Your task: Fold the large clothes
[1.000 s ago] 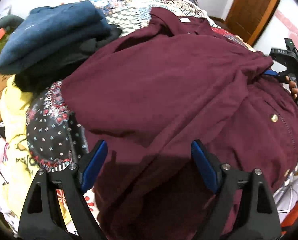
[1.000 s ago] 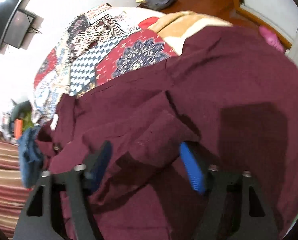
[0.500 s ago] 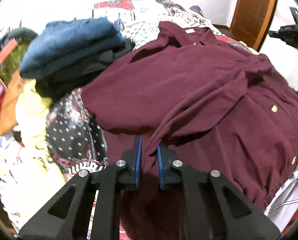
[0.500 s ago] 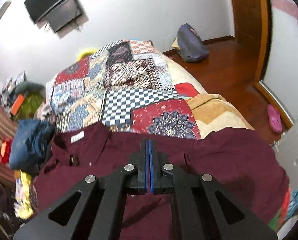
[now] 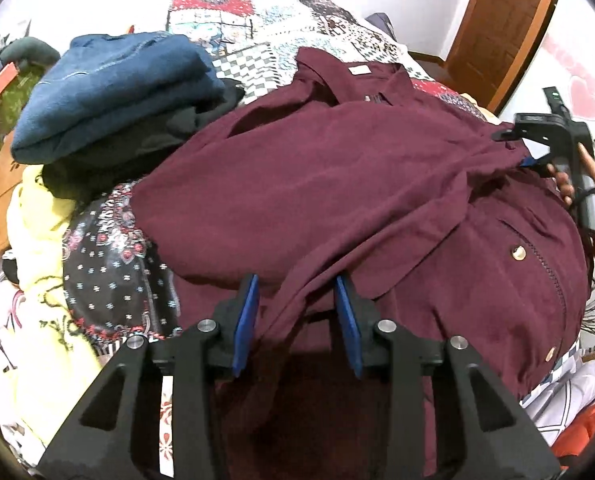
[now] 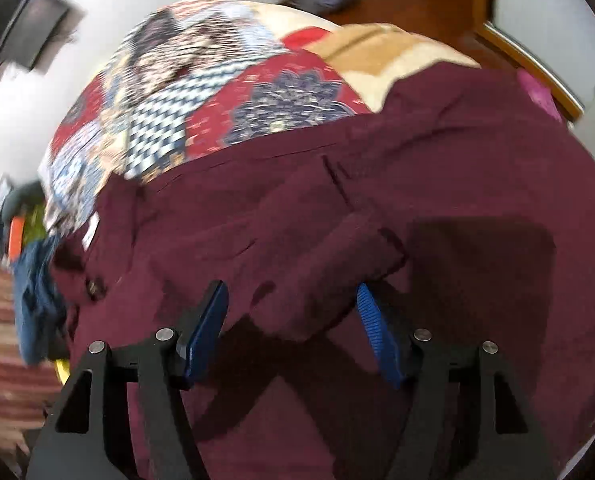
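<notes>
A large maroon shirt [image 5: 337, 184] with gold snap buttons lies spread on the patchwork bedspread [image 5: 257, 24], one sleeve folded across its body. My left gripper [image 5: 295, 312] is open, its blue pads on either side of a fold of the sleeve near the hem. My right gripper [image 6: 291, 320] is open low over a bunched fold of the shirt [image 6: 377, 208]. It also shows in the left wrist view [image 5: 533, 156] at the shirt's right edge, held by a hand.
A stack of folded blue [image 5: 117, 88] and black clothes sits at the left of the bed. A dark patterned cloth [image 5: 109, 264] and a yellow garment [image 5: 41, 248] lie beside it. A wooden door [image 5: 505, 20] stands at the back right.
Both grippers were shut half a second ago and are open now. The right gripper has dropped from above the bed down onto the shirt. The left gripper has released the sleeve fold.
</notes>
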`<act>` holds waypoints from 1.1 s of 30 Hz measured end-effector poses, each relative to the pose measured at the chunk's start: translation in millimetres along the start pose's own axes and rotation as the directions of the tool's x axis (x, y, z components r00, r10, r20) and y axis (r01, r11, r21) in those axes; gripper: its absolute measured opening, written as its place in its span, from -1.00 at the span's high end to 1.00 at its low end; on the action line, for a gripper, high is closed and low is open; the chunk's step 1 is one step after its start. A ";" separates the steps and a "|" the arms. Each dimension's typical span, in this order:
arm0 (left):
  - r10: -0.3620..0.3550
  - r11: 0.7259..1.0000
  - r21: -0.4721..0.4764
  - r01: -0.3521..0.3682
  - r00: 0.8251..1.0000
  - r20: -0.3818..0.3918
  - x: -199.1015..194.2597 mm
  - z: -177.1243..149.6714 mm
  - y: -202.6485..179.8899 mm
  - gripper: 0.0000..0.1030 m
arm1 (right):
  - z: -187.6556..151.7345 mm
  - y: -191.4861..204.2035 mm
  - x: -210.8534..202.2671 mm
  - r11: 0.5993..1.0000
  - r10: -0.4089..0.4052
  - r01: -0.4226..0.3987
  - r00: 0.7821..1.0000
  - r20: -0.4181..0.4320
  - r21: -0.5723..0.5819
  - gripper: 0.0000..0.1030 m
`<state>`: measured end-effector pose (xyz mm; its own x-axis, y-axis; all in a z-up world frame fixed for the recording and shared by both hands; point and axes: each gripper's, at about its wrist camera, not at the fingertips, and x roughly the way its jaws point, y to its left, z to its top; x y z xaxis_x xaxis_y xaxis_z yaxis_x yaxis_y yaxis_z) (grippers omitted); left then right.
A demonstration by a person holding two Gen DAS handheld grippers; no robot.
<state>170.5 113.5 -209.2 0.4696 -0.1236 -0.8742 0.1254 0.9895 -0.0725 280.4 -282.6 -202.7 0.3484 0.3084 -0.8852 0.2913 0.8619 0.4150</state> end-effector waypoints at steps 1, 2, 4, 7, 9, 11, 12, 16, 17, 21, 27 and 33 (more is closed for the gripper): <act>0.001 1.000 0.007 -0.001 1.000 0.003 0.8 0.4 -2.6 0.27 | 3.2 -1.2 4.4 1.000 -0.013 0.013 1.000 0.003 0.009 -0.20; 0.003 1.000 0.014 -0.003 1.000 0.005 1.2 0.4 -4.2 0.27 | 4.6 -1.2 5.4 1.000 -0.017 0.017 1.000 0.010 0.011 0.00; 0.007 0.999 0.033 -0.008 1.000 0.011 1.5 0.4 -9.7 0.27 | 7.5 -0.8 5.1 0.999 -0.049 0.049 0.998 0.038 0.001 0.28; -0.001 0.999 0.051 0.001 1.000 0.014 1.6 0.4 -15.6 0.27 | 9.6 5.8 -5.1 0.997 -0.041 0.046 0.996 0.079 -0.059 0.65; -0.008 0.998 0.064 0.007 1.000 0.019 0.3 0.5 -18.5 0.47 | 10.4 13.6 -25.6 0.992 -0.016 0.034 0.990 0.142 -0.125 0.68; -0.013 0.996 0.087 0.011 1.000 0.020 -2.0 -0.2 -23.2 0.55 | 12.2 23.1 -52.3 0.982 0.008 0.034 0.975 0.221 -0.187 0.69; -0.020 0.995 0.093 0.018 1.000 0.022 -3.6 -0.6 -24.6 0.56 | 12.8 26.1 -63.7 0.978 0.024 0.029 0.968 0.250 -0.209 0.69; -0.037 0.991 0.132 0.034 0.999 0.024 -8.6 -5.9 -37.1 0.58 | 12.7 30.3 -91.4 0.960 0.049 0.043 0.947 0.316 -0.278 0.69; -0.038 0.989 0.143 0.035 0.999 0.018 -8.8 -8.1 -41.0 0.58 | 11.4 30.3 -90.0 0.956 0.041 0.055 0.947 0.318 -0.288 0.69; -0.067 0.990 0.124 0.067 0.998 -0.006 -10.9 -10.4 -44.0 0.58 | 7.3 10.9 -56.9 0.957 -0.030 0.099 0.969 0.245 -0.273 0.69; -0.121 0.992 0.035 0.121 0.993 0.012 -29.1 0.4 -34.5 0.33 | -8.2 -16.6 -29.0 0.956 -0.106 0.147 0.980 0.167 -0.256 0.52; -0.076 0.996 -0.034 0.079 0.994 0.079 -43.0 20.1 -18.6 0.25 | -15.4 -11.0 -58.1 0.897 -0.227 0.298 0.945 0.236 -0.327 0.15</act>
<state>165.6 99.0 -160.6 0.5262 -0.2042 -0.8255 0.1321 0.9786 -0.1578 243.3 -303.8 -159.2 0.4735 0.0002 -0.8808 0.0738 0.9965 0.0399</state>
